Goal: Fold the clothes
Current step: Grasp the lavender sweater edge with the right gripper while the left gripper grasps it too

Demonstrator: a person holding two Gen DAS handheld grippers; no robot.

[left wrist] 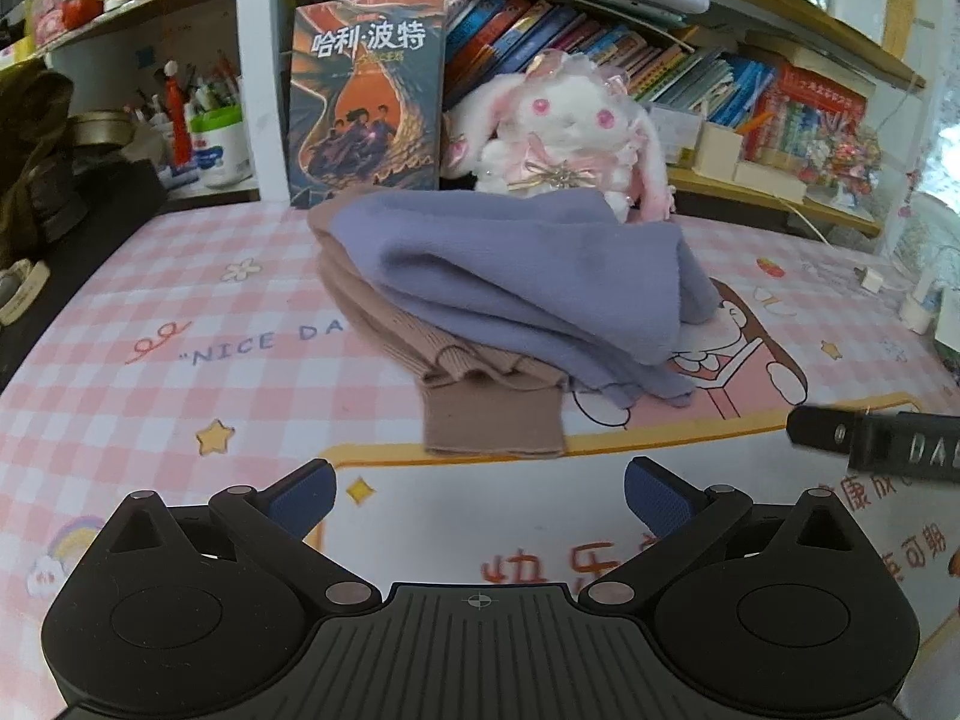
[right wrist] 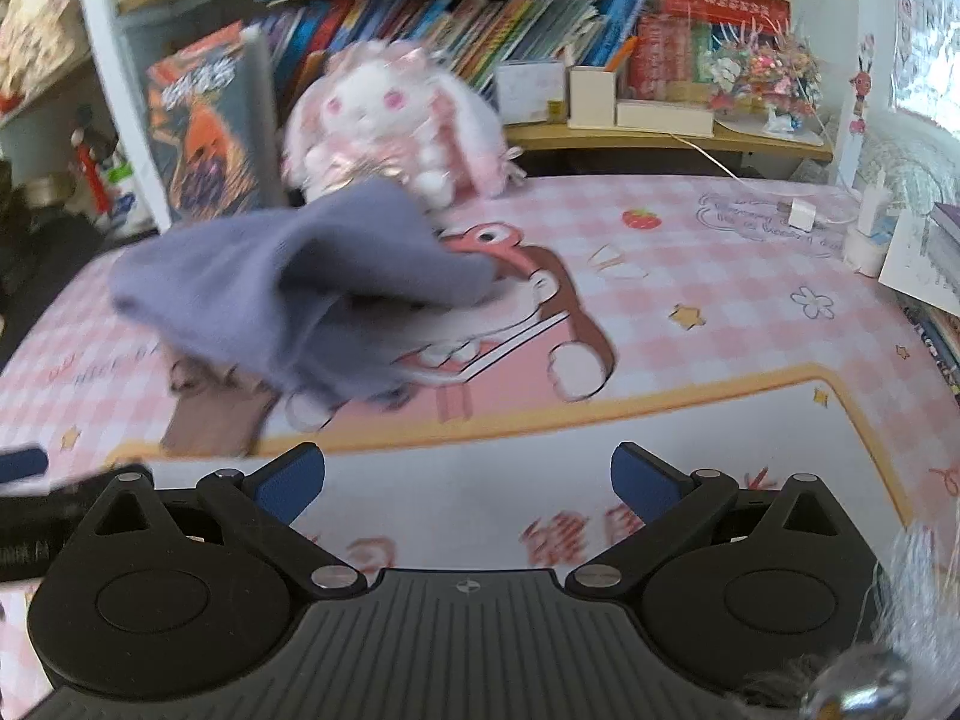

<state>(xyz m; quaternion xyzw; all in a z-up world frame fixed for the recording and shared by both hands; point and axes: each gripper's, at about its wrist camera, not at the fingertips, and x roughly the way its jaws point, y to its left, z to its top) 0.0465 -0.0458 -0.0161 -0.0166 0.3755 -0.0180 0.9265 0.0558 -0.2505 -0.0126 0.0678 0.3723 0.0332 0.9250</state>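
A folded lavender garment (left wrist: 516, 282) lies on top of a folded tan ribbed garment (left wrist: 480, 402) in the middle of the pink checked desk mat (left wrist: 180, 312). My left gripper (left wrist: 477, 495) is open and holds nothing, a little in front of the tan cuff. My right gripper (right wrist: 468, 480) is also open and holds nothing, in front of and to the right of the pile. In the blurred right wrist view the lavender garment (right wrist: 288, 282) covers most of the tan garment (right wrist: 210, 414). The right gripper's finger (left wrist: 870, 438) shows at the left wrist view's right edge.
A white and pink plush rabbit (left wrist: 570, 126) and an upright book (left wrist: 366, 102) stand just behind the pile, under crowded bookshelves. A charger with cable (right wrist: 801, 213) and small white items lie at the mat's far right. A dark bag (left wrist: 78, 204) sits at the left edge.
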